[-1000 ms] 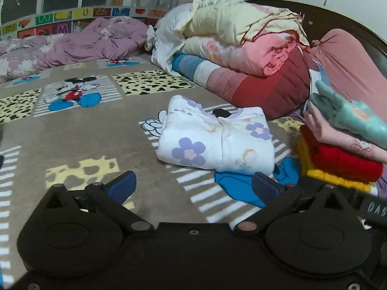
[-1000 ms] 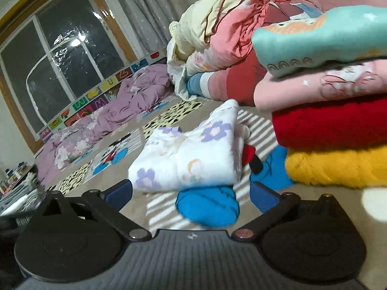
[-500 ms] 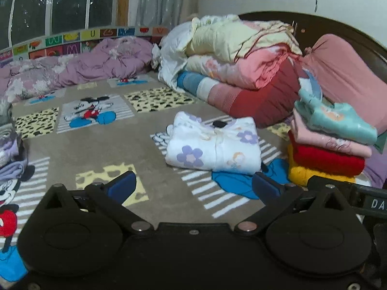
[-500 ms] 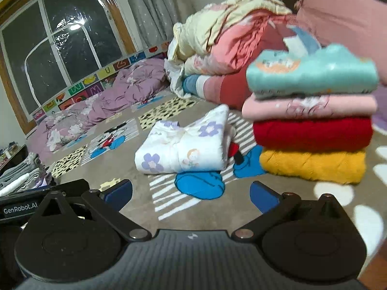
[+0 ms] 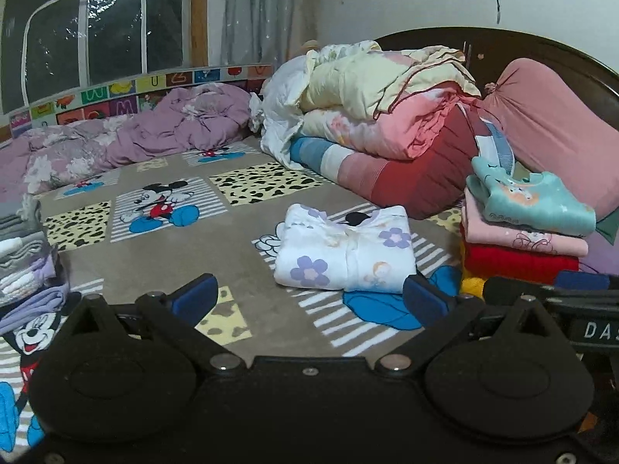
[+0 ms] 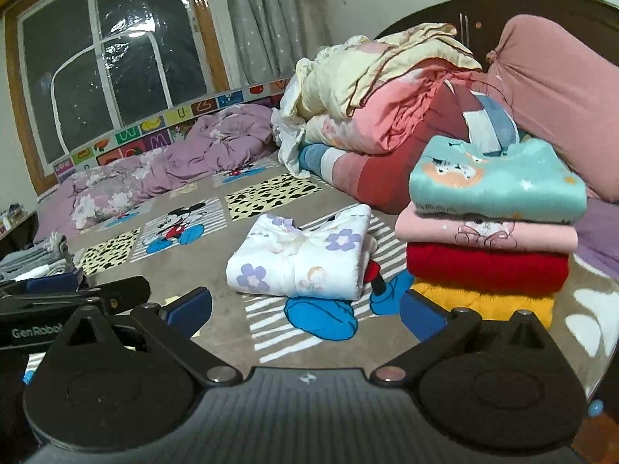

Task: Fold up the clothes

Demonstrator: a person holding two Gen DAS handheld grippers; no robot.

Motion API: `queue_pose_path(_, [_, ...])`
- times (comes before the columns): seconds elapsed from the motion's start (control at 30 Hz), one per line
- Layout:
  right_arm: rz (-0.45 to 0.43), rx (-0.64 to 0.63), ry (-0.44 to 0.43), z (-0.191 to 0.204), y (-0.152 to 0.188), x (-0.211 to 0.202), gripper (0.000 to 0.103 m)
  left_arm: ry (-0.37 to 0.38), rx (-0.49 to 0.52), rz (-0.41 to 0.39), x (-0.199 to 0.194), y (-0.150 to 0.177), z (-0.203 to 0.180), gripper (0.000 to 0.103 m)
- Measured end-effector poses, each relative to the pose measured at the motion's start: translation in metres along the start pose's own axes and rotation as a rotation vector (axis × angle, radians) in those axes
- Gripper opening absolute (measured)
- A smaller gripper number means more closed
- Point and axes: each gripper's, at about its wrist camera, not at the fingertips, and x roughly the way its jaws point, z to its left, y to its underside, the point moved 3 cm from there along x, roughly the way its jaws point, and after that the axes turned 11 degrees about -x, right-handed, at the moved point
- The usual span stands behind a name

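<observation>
A wide bed is seen here, covered by a brown blanket (image 5: 127, 266) printed with cartoon mice, leopard-spot squares and white stripes. The left gripper (image 5: 309, 301) is held above it with its blue-padded jaws spread wide and nothing between them; the right gripper (image 6: 305, 309) is held the same way, jaws apart and empty. Just ahead of both, a folded white floral garment (image 5: 344, 259) is laid flat on the blanket, touched by neither tool. Beside it, to the right, a neat stack of folded clothes (image 6: 491, 224) is piled: yellow at the bottom, then red, pink and teal on top. At the far left edge a second pile of grey and lilac folded items (image 5: 23, 255) is glimpsed. Behind, bulky rolled quilts (image 5: 379, 116) in cream, pink and red are heaped against a dark wooden headboard (image 6: 541, 4), with a large pink pillow (image 6: 561, 92) leaning there. A crumpled lilac duvet (image 6: 185, 158) is stretched along the alphabet-print wall strip, under a dark window (image 6: 112, 62) with grey curtains (image 6: 267, 23).
</observation>
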Motion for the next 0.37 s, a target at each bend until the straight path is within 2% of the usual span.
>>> queue_pose_path(0.37, [-0.018,-0.017,0.021,0.003,-0.009,-0.016,0.103,0.061,-0.043,-0.009,-0.013,-0.008,0.003,0.103])
